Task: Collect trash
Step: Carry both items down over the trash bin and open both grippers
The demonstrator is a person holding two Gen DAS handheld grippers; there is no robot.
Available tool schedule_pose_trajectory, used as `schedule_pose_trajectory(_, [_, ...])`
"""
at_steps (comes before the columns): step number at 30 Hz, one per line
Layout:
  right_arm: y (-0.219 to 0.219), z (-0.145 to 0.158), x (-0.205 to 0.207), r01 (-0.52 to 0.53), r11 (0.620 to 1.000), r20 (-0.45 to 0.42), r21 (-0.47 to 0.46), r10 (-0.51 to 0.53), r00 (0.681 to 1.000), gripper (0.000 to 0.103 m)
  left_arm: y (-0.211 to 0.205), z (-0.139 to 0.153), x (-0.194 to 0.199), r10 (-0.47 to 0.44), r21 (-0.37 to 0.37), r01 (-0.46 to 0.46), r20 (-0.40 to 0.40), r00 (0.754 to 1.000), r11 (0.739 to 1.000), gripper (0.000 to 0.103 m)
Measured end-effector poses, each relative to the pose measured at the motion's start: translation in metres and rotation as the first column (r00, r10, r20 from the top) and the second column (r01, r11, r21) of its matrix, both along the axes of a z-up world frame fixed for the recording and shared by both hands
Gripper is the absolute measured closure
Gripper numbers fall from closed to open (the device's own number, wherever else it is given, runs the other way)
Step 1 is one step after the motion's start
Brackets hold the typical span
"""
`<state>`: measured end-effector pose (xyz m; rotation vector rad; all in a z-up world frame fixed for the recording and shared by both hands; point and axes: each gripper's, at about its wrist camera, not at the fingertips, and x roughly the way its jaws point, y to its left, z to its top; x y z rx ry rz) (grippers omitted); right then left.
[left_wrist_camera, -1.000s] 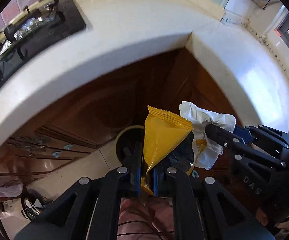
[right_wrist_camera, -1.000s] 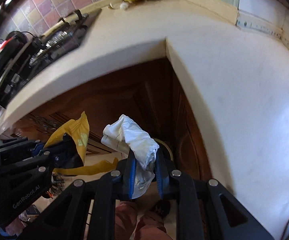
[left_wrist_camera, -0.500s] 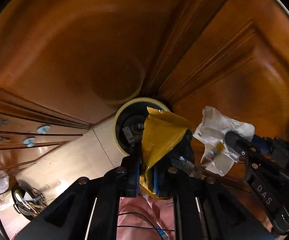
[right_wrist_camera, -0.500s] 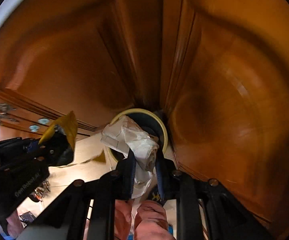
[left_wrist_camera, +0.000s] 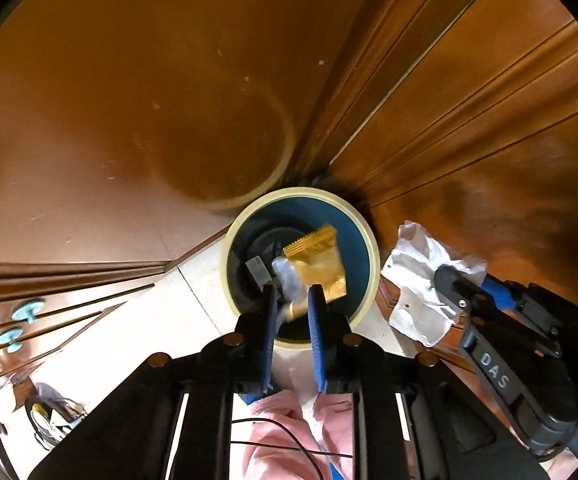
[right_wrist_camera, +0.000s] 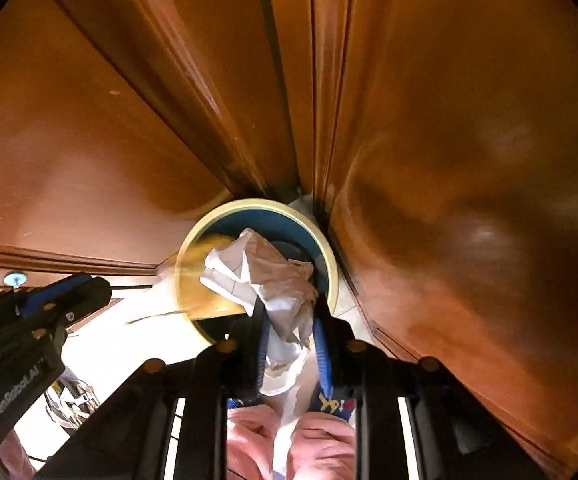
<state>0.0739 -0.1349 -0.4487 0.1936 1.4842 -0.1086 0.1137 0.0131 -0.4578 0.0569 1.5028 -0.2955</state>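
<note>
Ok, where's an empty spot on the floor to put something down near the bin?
The pale floor left of the bin, up to the drawers with blue knobs, is bare. Behind and on its right, the bin sits tight in the cabinet corner. Its mouth is crowded: yellow wrapper, left fingers, and white paper alongside.

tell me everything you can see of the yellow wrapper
The yellow wrapper is a small glossy foil-like packet with a crimped, serrated top edge and a silvery part at its lower left. It sits tilted over the blue-lined bin, just past the open fingers of the left gripper, apparently released. In the right wrist view it is only a yellow blur.
</note>
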Motion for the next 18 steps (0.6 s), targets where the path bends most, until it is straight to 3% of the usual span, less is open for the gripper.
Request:
schedule_pose_trajectory(5, [0.001,-0.021,0.009,-0.001,1.0,-0.028,0.014,0.001,1.0,0.079,0.002,-0.009,0.003,-0.02,0.015,0.02,0.01,1.0,1.0,0.077])
schedule_pose_trajectory(8, [0.003,-0.029,0.011,-0.002,1.0,-0.053,0.031,0.004,0.999,0.077,0.006,-0.01,0.004,-0.015,0.029,0.014,0.01,1.0,0.999,0.066])
schedule_pose_trajectory(10, [0.006,-0.032,0.013,-0.005,0.999,-0.068,0.044,0.008,0.998,0.073,0.01,-0.01,0.005,-0.006,0.03,0.006,0.015,1.0,1.0,0.048])
schedule_pose_trajectory(12, [0.009,-0.03,0.014,-0.014,0.999,-0.065,0.045,0.017,0.998,0.065,0.012,-0.005,0.004,-0.001,0.032,0.0,0.02,1.0,0.999,0.038])
schedule_pose_trajectory(15, [0.015,-0.023,0.013,-0.041,0.998,-0.046,0.039,0.042,0.998,0.056,0.014,0.001,0.002,0.001,0.054,-0.002,0.025,1.0,0.999,0.032])
schedule_pose_trajectory(18, [0.017,-0.016,0.013,-0.056,0.998,-0.034,0.039,0.058,0.998,0.055,0.017,0.006,0.001,0.005,0.069,-0.008,0.039,0.999,0.998,0.029])
